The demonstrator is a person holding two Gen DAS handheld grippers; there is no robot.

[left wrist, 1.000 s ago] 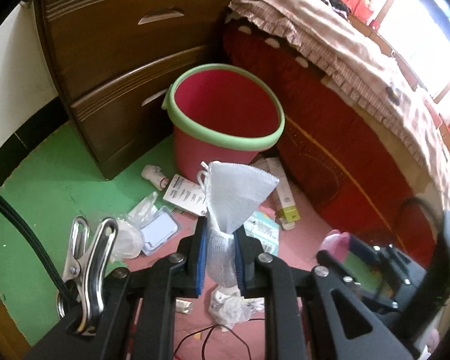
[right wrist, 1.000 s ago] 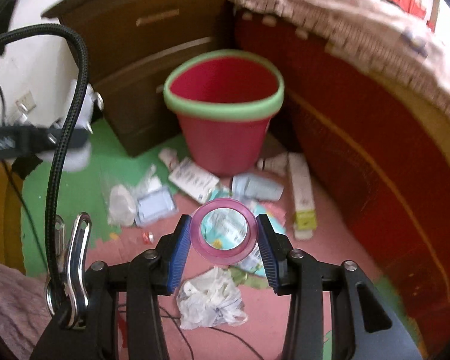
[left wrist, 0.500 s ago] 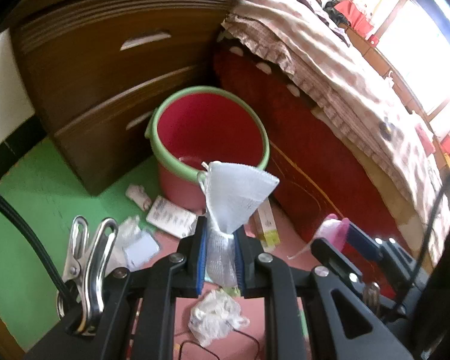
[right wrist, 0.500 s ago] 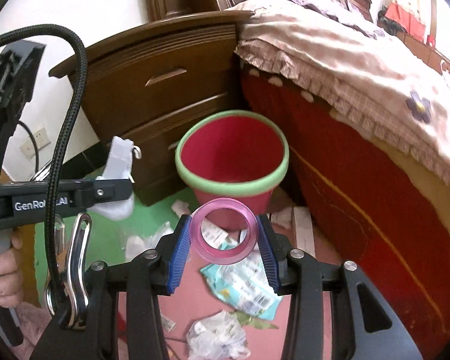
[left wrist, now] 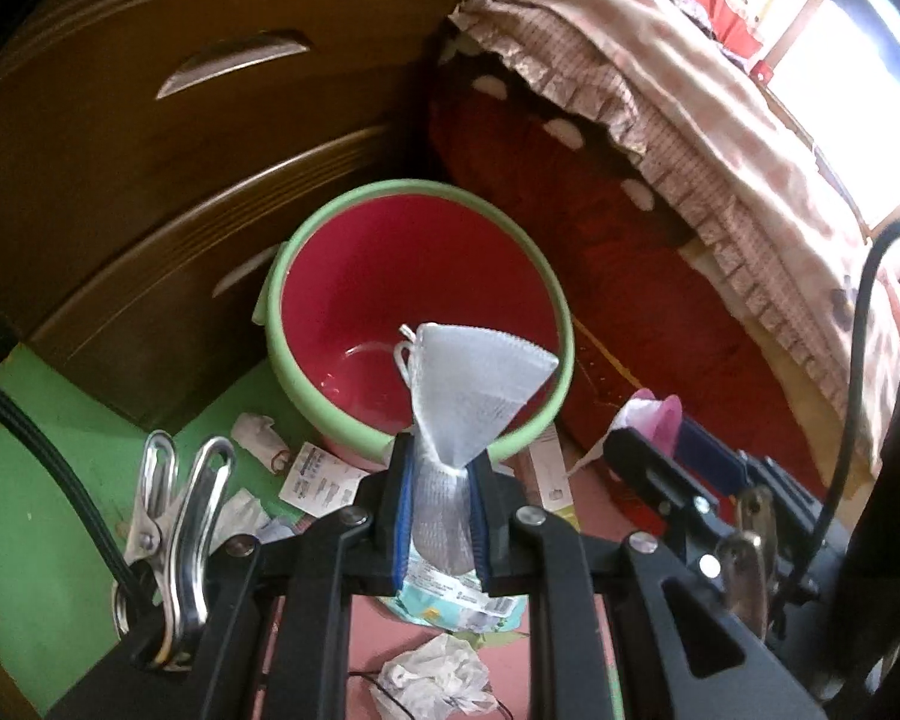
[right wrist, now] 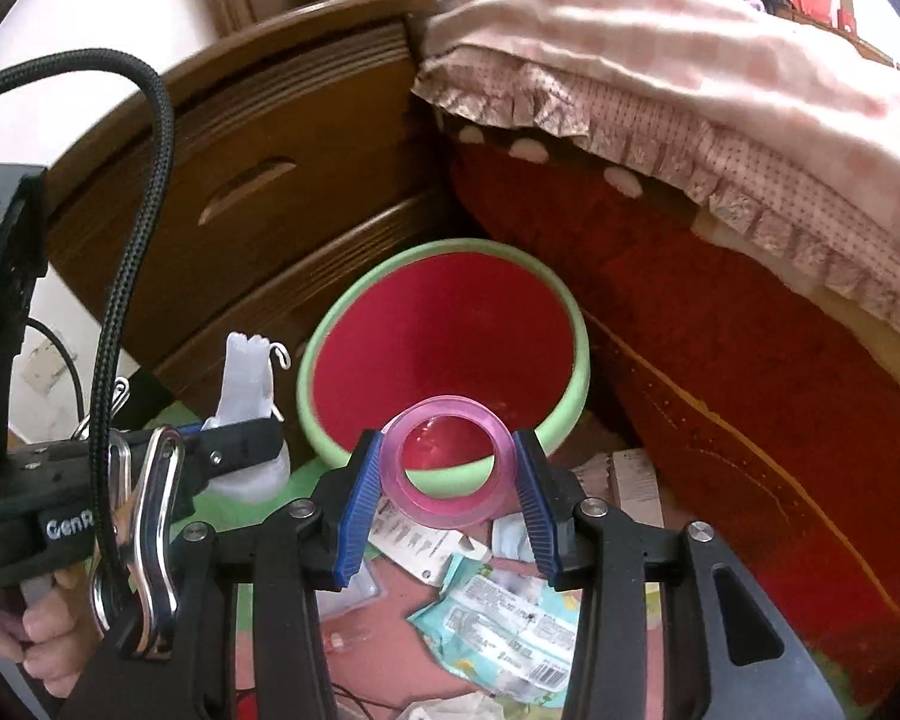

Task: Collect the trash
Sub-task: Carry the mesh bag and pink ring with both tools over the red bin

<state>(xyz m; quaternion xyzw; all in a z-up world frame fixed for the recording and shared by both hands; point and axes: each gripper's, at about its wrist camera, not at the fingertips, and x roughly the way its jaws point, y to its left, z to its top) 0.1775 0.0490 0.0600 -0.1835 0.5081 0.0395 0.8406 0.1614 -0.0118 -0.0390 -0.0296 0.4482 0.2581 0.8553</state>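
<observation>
A red bin with a green rim [left wrist: 306,408] [right wrist: 579,384] stands on the floor between a wooden drawer chest and the bed. My left gripper [left wrist: 441,504] is shut on a white mesh bag [left wrist: 468,384], whose top fans out over the bin's near rim. My right gripper [right wrist: 447,486] is shut on a pink plastic ring [right wrist: 444,519], held just in front of the bin's near rim. In the right wrist view the left gripper [right wrist: 240,450] appears at the left with the white bag [right wrist: 246,378]. The ring [left wrist: 660,414] also shows in the left wrist view.
Loose trash lies on the pink and green floor: a teal wipes packet [right wrist: 510,618], a white label card [left wrist: 318,474], crumpled paper [left wrist: 438,678], a small box [right wrist: 633,480]. The drawer chest [right wrist: 258,132] is behind left, the red bed side [right wrist: 750,372] at right. A hand [right wrist: 36,630] holds the left gripper.
Both grippers have moved toward the bin, which now looks larger and is seen from above. The bag and the ring stay held as before.
</observation>
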